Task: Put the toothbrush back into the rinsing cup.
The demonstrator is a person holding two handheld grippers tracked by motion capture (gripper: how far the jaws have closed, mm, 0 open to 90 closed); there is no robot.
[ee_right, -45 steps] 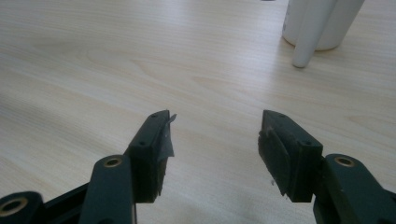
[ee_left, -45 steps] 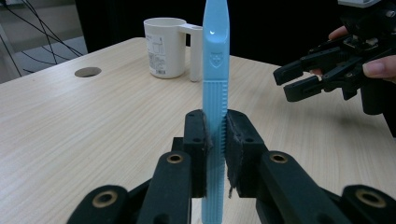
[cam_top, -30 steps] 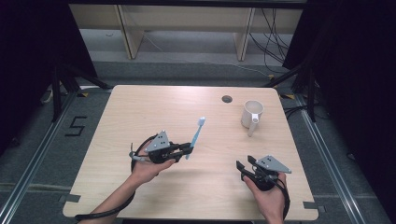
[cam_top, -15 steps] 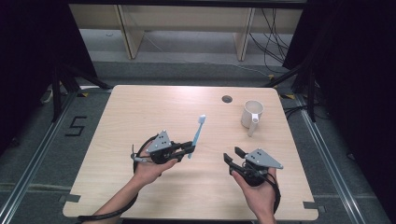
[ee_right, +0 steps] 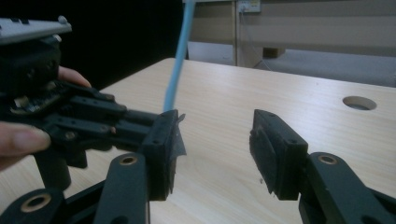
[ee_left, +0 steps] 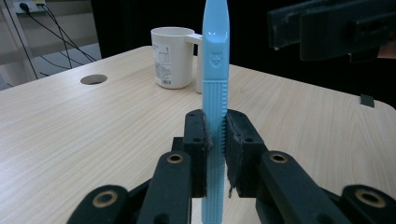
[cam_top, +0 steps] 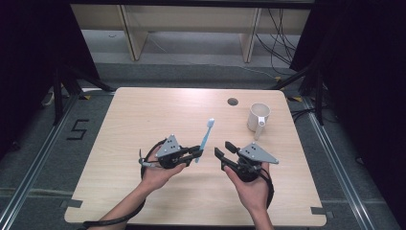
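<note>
I am pinching the light-blue plastic toothbrush [cam_top: 205, 139] by its handle in the left claw [cam_top: 197, 152], head pointing to one o'clock above the pale wooden bench [cam_top: 143, 110]. My right claw [cam_top: 222, 152], jaws spread but just closing, nothing between, is nearing it. The handover is pending; the white plastic mug [cam_top: 259, 117] is waiting at two o'clock.

The toothbrush [ee_left: 215, 84] head is cut off by the left gripper view's top edge.

light: even, overhead | surroundings: dark | shadows: soft | near tongs: slightly blurred
</note>
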